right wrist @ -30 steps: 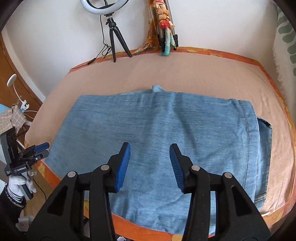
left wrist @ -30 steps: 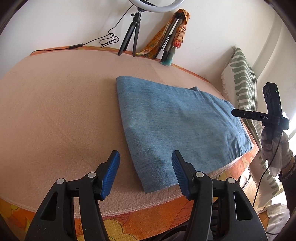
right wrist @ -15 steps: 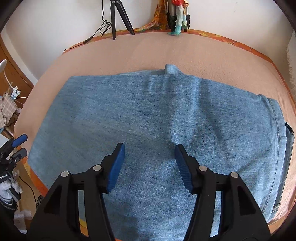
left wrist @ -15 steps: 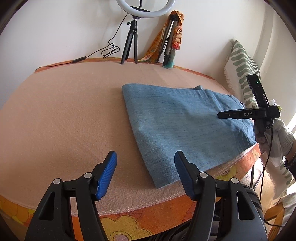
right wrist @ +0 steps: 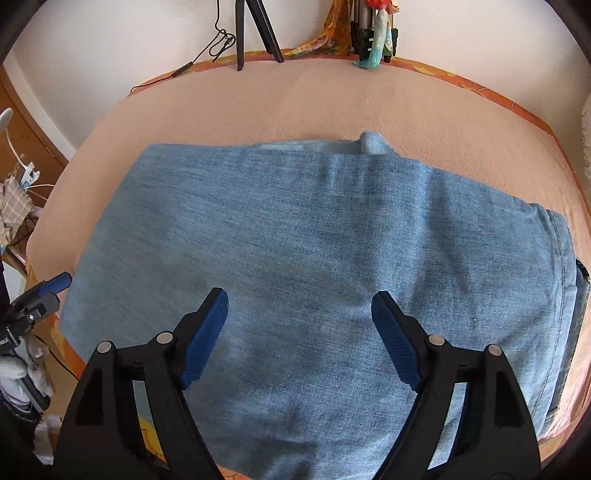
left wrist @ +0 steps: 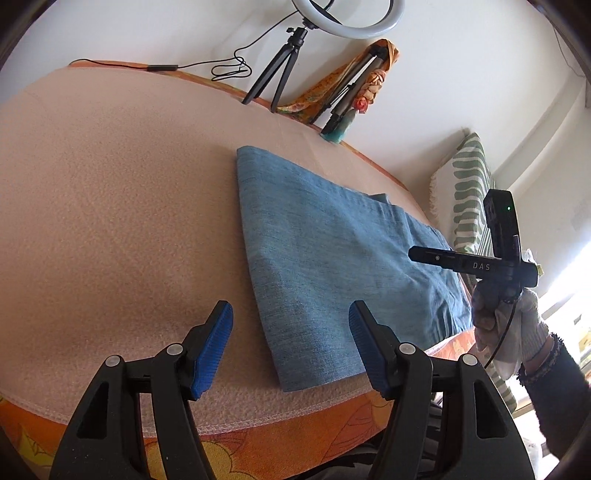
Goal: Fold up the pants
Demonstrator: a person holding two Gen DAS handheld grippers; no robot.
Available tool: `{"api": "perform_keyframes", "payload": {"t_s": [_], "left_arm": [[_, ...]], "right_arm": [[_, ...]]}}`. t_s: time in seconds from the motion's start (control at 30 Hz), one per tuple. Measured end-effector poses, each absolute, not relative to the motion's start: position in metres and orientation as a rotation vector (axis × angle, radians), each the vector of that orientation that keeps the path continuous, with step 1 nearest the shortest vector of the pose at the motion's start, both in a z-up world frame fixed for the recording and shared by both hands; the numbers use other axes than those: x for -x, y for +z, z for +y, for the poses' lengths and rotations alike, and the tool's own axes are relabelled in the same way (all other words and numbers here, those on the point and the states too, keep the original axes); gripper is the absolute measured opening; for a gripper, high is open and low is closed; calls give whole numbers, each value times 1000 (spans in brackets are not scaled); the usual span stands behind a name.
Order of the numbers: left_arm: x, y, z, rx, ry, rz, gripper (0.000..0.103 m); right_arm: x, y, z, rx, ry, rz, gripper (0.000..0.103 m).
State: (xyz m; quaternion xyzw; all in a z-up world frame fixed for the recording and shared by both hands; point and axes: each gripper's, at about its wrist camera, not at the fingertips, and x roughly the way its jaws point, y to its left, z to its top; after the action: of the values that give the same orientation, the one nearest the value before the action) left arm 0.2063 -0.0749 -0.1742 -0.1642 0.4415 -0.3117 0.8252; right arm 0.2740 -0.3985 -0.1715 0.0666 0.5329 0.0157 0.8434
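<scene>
Here the folded pants point(right wrist: 317, 266) lie flat on the peach-covered surface point(left wrist: 110, 206), long axis running left to right, directly beneath the right hand-held gripper point(right wrist: 300, 332). The left hand-held gripper point(left wrist: 290, 341) stands open and empty over their near left corner. Compared with a second ago, the right one's jaws have just been opening and now gape wide above the denim, clamping nothing.

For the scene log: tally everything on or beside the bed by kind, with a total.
Jeans: 1
Tongs: 2, left, right
Ring light: 1
Tripods: 2, black, folded
Pillow: 1
Total: 7
</scene>
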Motion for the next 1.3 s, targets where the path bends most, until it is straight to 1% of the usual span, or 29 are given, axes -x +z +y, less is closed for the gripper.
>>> {"api": "perform_keyframes", "payload": {"t_s": [0.2,0.3,0.37,0.4,0.47,0.5,0.57,0.63,0.87,0.9,0.97,1.1,1.13,1.2,1.23,1.27,1.3], "left_arm": [[-209,-183,-78,413,-682,950,63],[-207,-184,-77,442,-696,943,62],[-207,-185,-77,450,-697,933,56],[-206,-185,-78,449,-699,928,50],[-205,-185,-78,449,-703,913,44],[-205,-185,-78,452,-705,907,40],[-204,-185,-77,467,-715,891,35],[-203,-183,-77,475,-721,872,33],[-198,-173,-82,459,-737,830,33],[-196,-171,-83,453,-741,826,33],[-195,-168,-84,438,-745,817,33],[-192,-163,-87,426,-758,804,33],[-191,-162,-88,419,-760,803,33],[-190,-161,-89,403,-753,802,33],[-189,-160,-90,395,-743,803,33],[-189,-160,-89,388,-730,805,36],[-188,-160,-89,382,-710,810,40]], "right_arm": [[-285,-133,-365,-185,156,1081,84],[-303,-125,-343,-224,225,1092,84],[-314,-124,-327,-234,252,1104,84],[-320,-126,-319,-237,267,1112,84],[-332,-128,-303,-236,288,1130,84],[-337,-129,-295,-241,298,1139,84],[-346,-133,-282,-253,316,1162,84],[-356,-137,-270,-253,317,1182,84],[-388,-163,-233,-240,283,1268,82],[-392,-167,-227,-232,277,1284,81],[-398,-175,-215,-178,251,1314,75],[-405,-188,-195,-64,203,1357,70],[-407,-190,-192,-45,193,1367,67],[-408,-195,-189,-2,167,1384,53],[-409,-197,-189,13,159,1393,40],[-409,-200,-190,14,158,1402,33],[-408,-200,-190,8,162,1401,30]]}}
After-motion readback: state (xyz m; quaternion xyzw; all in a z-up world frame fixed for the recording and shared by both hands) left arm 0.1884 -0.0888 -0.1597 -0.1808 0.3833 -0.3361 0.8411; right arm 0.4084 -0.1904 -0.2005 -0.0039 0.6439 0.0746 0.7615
